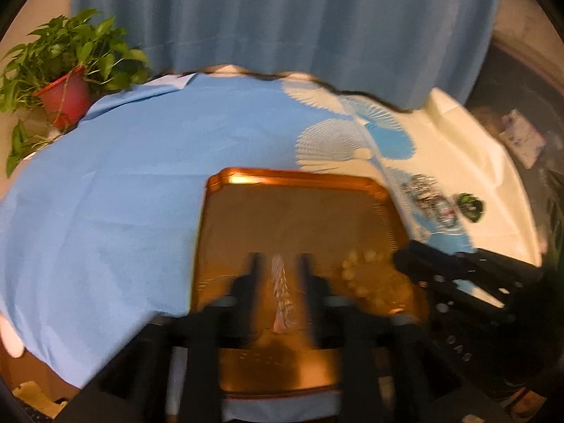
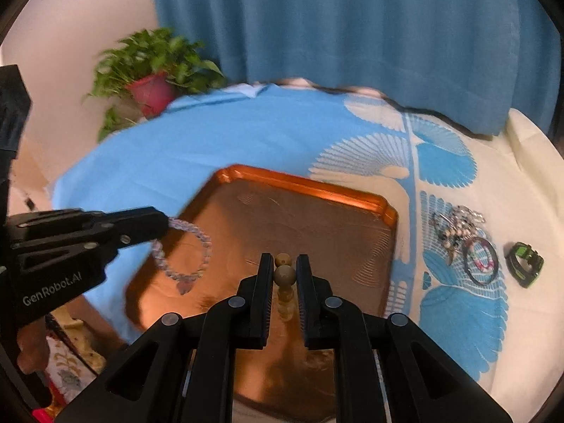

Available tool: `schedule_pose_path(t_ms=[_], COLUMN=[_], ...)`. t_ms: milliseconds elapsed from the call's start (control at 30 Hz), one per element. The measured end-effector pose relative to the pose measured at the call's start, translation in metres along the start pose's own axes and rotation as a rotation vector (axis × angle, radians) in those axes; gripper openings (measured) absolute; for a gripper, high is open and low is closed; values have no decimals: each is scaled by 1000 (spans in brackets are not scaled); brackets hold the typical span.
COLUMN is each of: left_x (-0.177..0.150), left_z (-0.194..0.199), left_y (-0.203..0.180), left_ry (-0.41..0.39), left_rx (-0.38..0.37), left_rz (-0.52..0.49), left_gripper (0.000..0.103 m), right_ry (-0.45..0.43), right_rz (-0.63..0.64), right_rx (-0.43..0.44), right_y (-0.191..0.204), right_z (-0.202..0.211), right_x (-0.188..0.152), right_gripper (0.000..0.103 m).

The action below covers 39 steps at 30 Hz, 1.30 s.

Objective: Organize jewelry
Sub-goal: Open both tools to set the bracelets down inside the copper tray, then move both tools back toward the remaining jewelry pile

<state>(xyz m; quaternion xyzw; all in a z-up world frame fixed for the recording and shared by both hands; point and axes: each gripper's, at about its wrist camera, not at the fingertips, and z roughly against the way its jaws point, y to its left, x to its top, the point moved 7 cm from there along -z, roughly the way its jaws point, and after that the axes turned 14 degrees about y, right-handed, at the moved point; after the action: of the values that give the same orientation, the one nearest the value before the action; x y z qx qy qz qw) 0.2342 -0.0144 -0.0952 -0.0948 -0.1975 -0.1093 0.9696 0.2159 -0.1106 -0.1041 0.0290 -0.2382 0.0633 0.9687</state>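
Observation:
An orange tray (image 1: 299, 179) (image 2: 317, 190) lies on the blue tablecloth. My left gripper (image 1: 280, 261) is shut on a clear crystal bead bracelet (image 1: 281, 292), which hangs as a loop over the tray's left edge in the right wrist view (image 2: 201, 243). My right gripper (image 2: 284, 264) is shut on a yellowish bead bracelet (image 2: 284, 275) above the tray; its beads show beside my right gripper in the left wrist view (image 1: 356, 275). More jewelry (image 2: 461, 232) and a green and black watch (image 2: 525, 264) lie on the cloth to the right of the tray.
A potted plant in a red pot (image 1: 67, 95) (image 2: 151, 91) stands at the table's far left. A blue curtain (image 1: 282, 17) hangs behind the table. The cloth's right part is white with blue fan patterns (image 2: 440, 155).

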Motion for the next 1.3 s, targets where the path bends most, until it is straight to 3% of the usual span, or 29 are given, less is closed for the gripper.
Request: schedule_pose_path(t_ms=[33, 67, 133, 167, 267, 433, 633, 733, 867, 1300], left_x=[-1, -3, -8, -10, -25, -64, -89, -100, -117, -149], left_z=[-2, 0, 4, 4, 7, 35, 84, 117, 137, 174], left_y=[4, 10, 17, 18, 20, 10, -20, -30, -44, -58], left_ry=[-6, -31, -76, -72, -29, -58, -87, -172, -186, -250], left_rx=[16, 44, 84, 91, 107, 134, 144, 127, 74, 114], left_rz=[13, 38, 71, 73, 76, 75, -6, 35, 59, 48], left_gripper=[92, 100, 102, 102, 102, 102, 102, 102, 102, 102], right_ry=[21, 41, 67, 68, 77, 54, -43, -134, -179, -192], right_rz=[-7, -18, -42, -59, -72, -97, -121, -119, -79, -38], right_rx=[-25, -44, -60, -64, -82, -65, -65, -82, -108, -103], right_y=[-4, -8, -16, -19, -23, -25, -22, -19, -8, 13], right_z=[-6, -11, -16, -16, -10, 21, 86, 130, 164, 191], right_x=[-2, -5, -12, -19, -37, -68, -91, -105, -125, -161], right_gripper=[23, 30, 70, 73, 74, 74, 74, 77, 78, 79])
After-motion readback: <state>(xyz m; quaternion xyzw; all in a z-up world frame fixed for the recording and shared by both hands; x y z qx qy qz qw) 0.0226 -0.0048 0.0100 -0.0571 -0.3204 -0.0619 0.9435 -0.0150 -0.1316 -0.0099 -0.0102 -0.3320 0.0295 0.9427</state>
